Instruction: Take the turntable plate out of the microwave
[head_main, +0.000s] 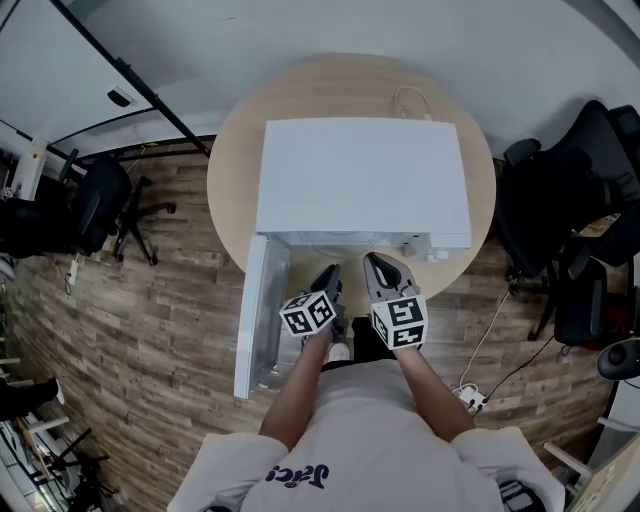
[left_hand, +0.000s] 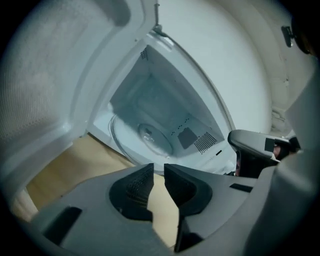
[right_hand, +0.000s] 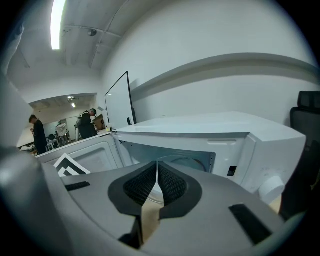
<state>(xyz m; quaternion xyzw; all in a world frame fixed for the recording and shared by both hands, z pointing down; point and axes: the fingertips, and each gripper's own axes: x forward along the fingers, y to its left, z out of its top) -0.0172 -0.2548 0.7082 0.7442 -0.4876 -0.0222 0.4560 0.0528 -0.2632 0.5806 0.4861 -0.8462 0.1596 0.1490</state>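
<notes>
Glass plate (left_hand: 145, 135) lies flat in the microwave (head_main: 360, 185) cavity, directly beyond the left gripper (left_hand: 159, 176), jaws slightly parted, empty; right gripper (right_hand: 157, 184) pinched closed, empty, alongside.

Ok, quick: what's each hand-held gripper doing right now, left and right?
Left hand-held gripper: jaws a crack apart, nothing between them.
Right hand-held gripper: shut, empty.
</notes>
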